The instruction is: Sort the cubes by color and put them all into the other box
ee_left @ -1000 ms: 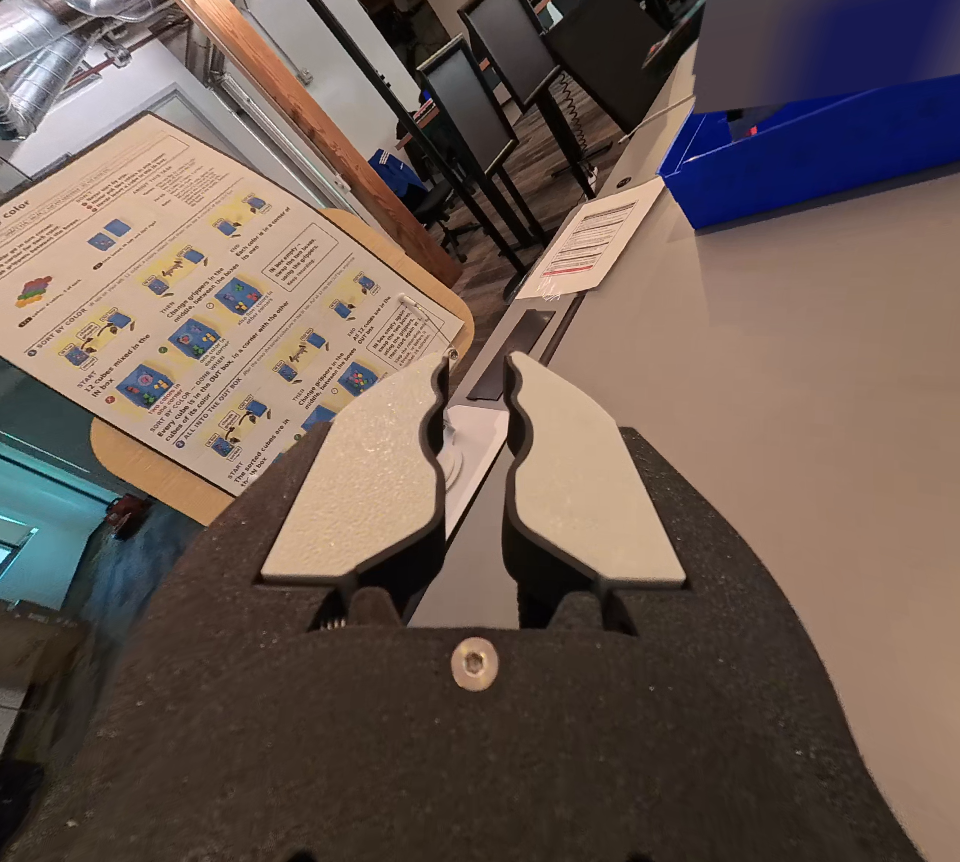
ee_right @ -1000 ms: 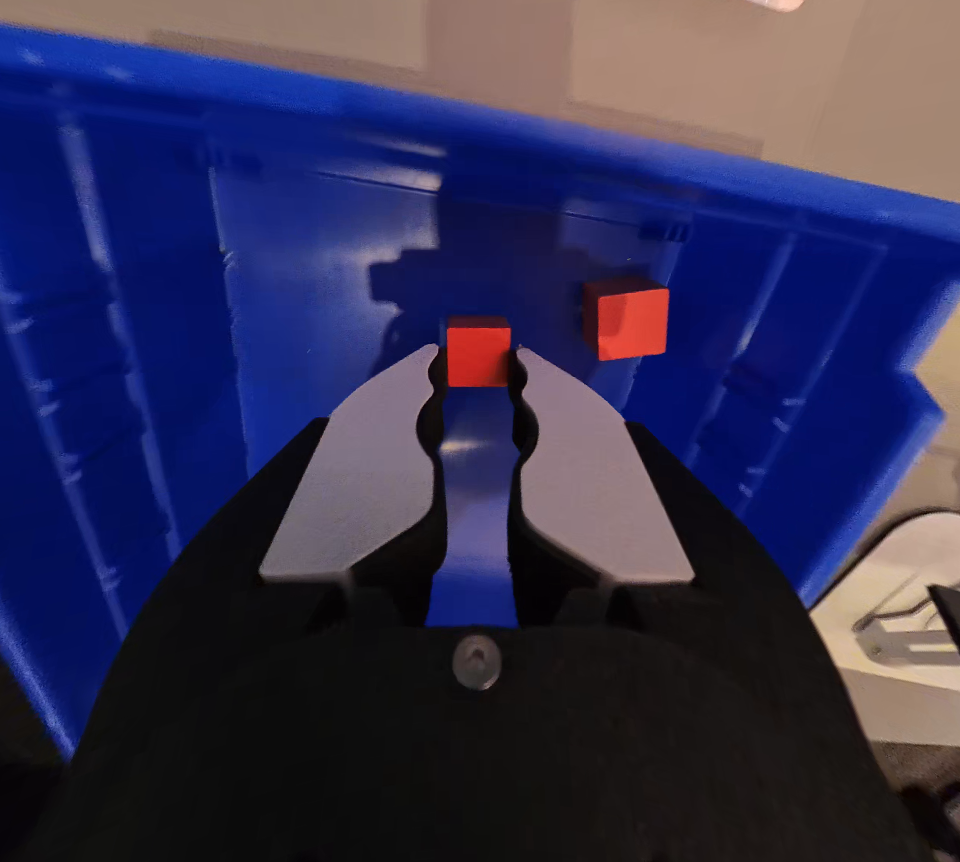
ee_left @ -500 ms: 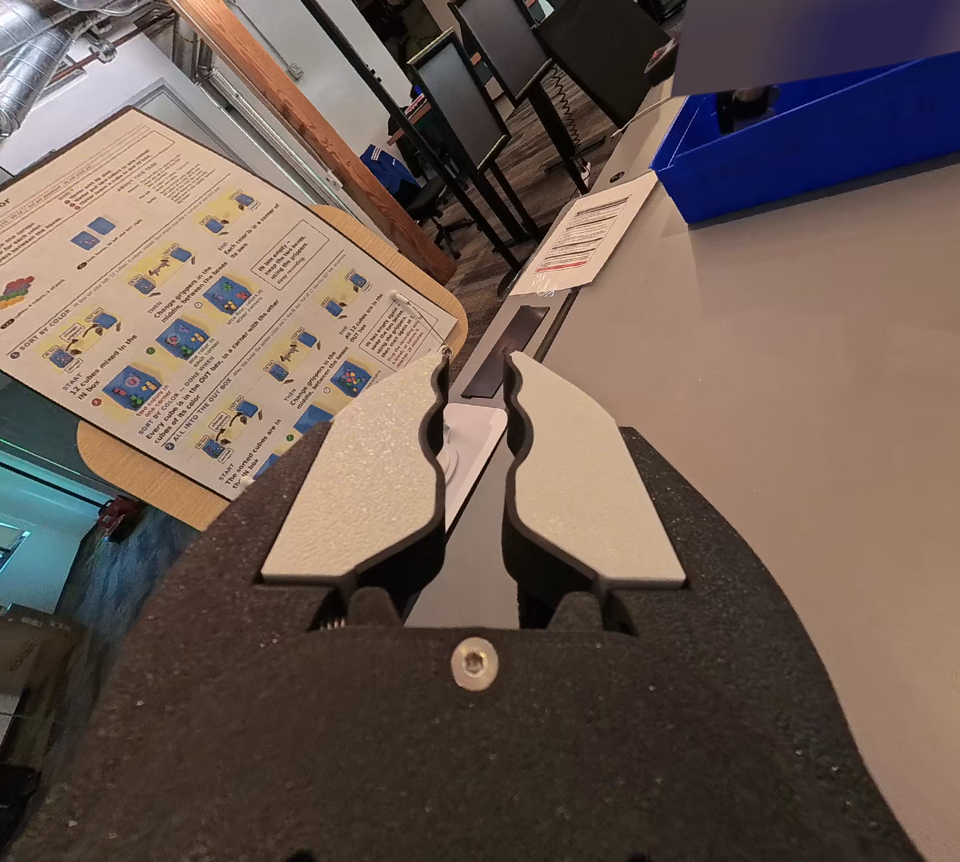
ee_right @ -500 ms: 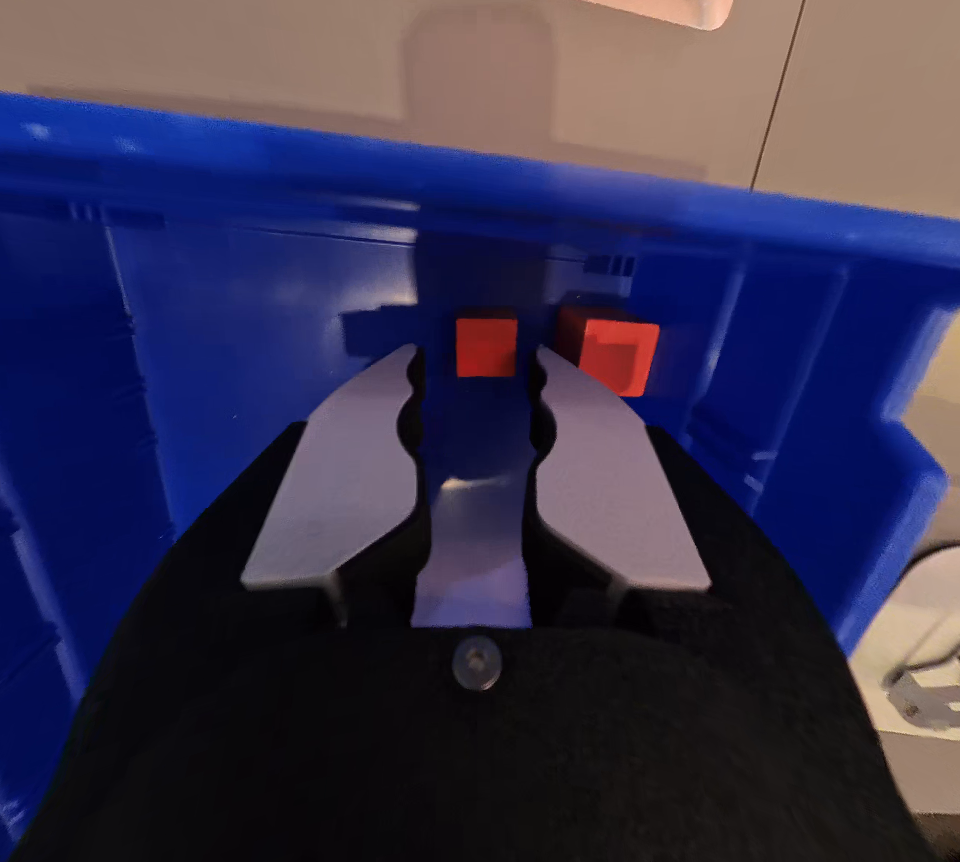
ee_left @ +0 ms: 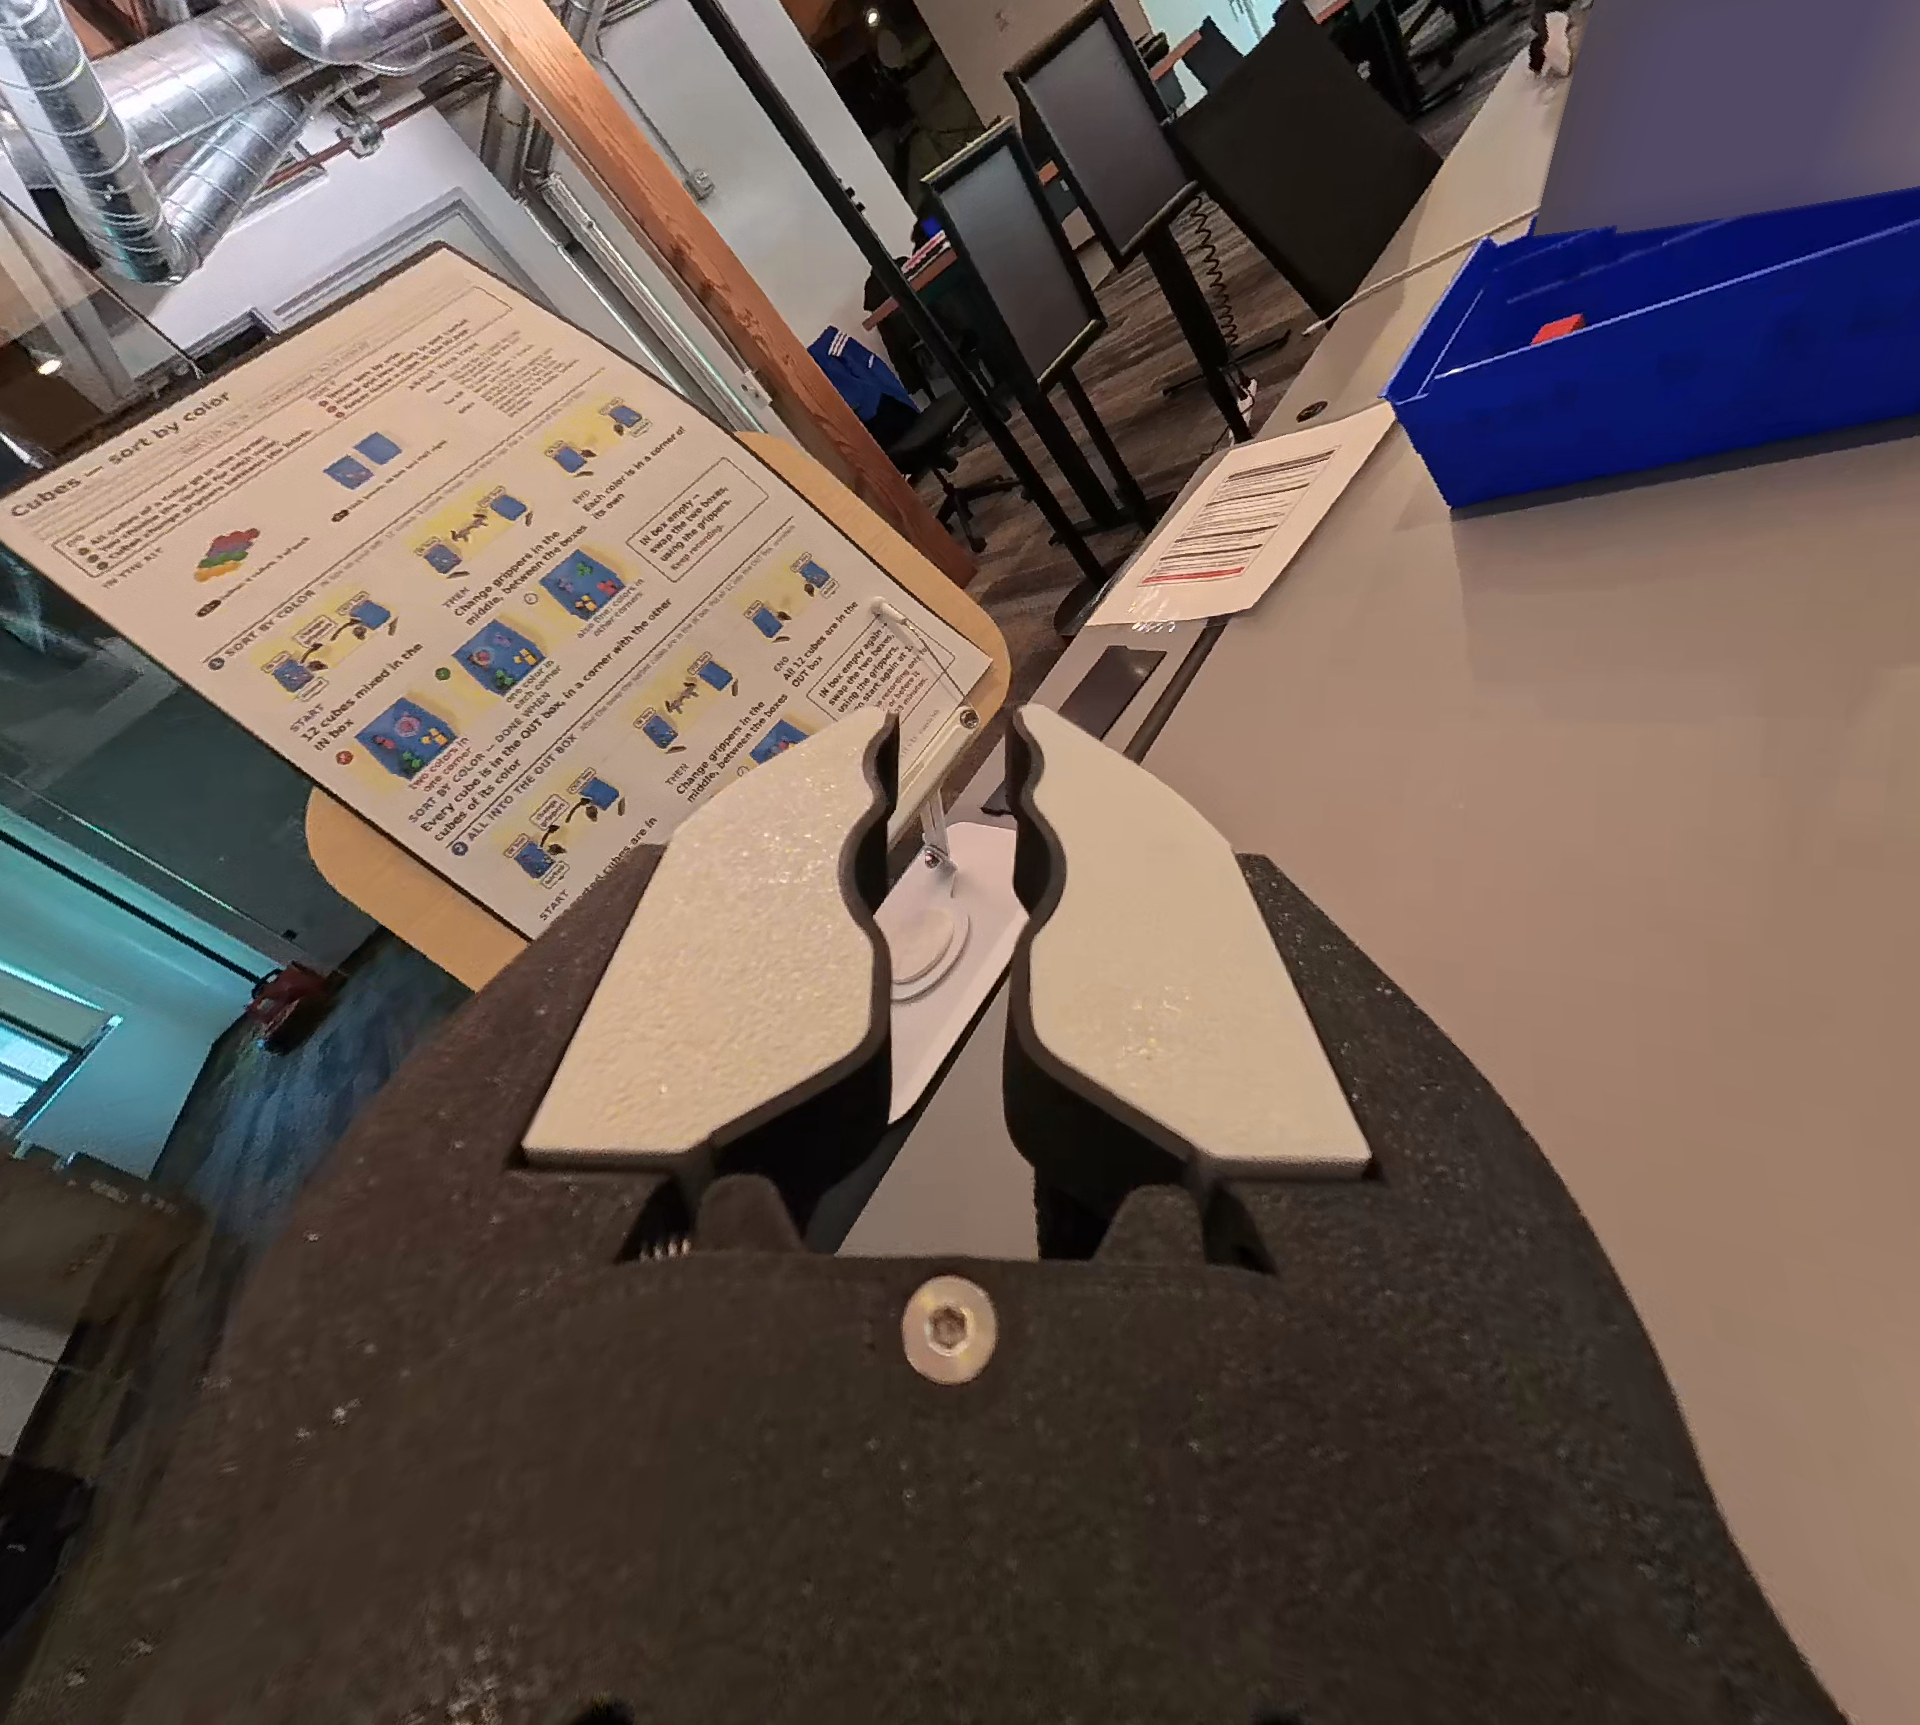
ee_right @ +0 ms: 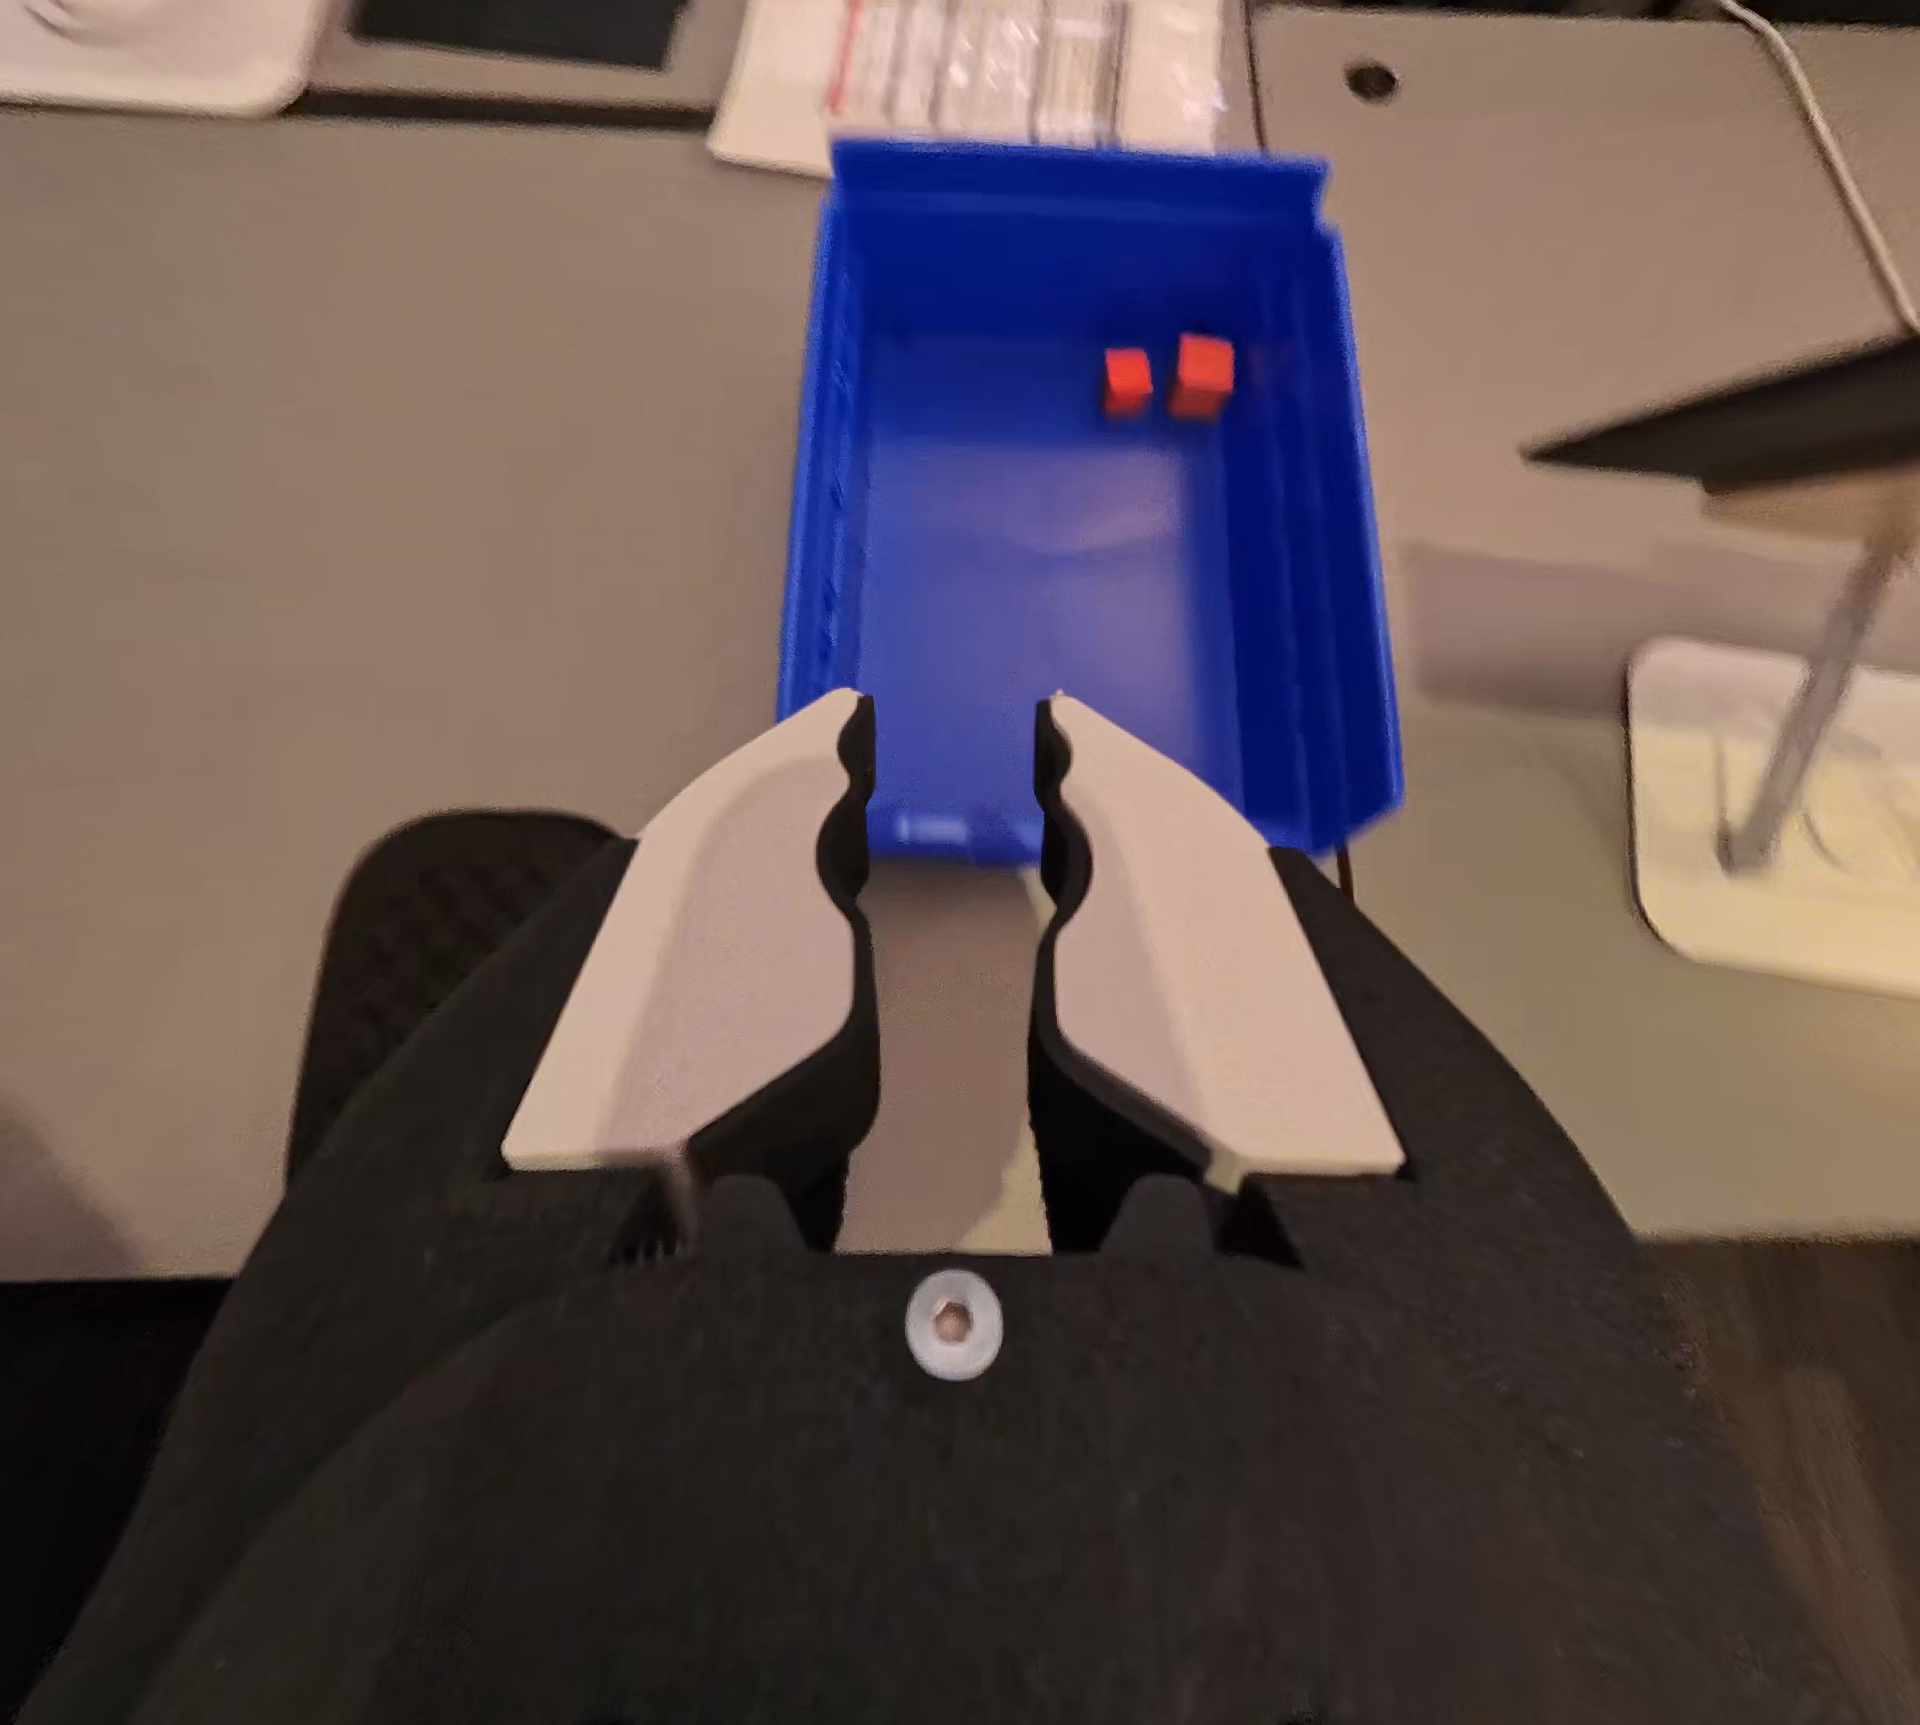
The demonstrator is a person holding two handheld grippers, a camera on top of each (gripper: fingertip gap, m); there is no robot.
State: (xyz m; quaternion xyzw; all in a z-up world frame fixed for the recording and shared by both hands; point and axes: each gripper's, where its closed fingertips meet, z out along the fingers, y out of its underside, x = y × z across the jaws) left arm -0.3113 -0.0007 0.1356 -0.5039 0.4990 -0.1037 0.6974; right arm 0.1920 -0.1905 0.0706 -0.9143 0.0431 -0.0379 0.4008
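Observation:
In the right wrist view a blue box (ee_right: 1320,532) stands on the grey table with two red cubes (ee_right: 1125,383) (ee_right: 1201,374) side by side in its far right corner. My right gripper (ee_right: 954,711) is open and empty, raised above the box's near end. In the left wrist view my left gripper (ee_left: 954,730) is open with nothing between its pads, held over the table's left edge. The blue box (ee_left: 1662,397) lies far off at the upper right there, with a red cube (ee_left: 1558,328) showing inside.
A printed sheet in a plastic sleeve (ee_right: 977,44) lies beyond the box. A white stand base (ee_right: 1787,802) with a metal rod sits at the right. An instruction board (ee_left: 447,595) on a stand is to the left of the table. A black pad (ee_right: 436,896) lies near left.
My right gripper let go of a red cube beside the other one, then pulled back and up out of the box. My left gripper has barely shifted.

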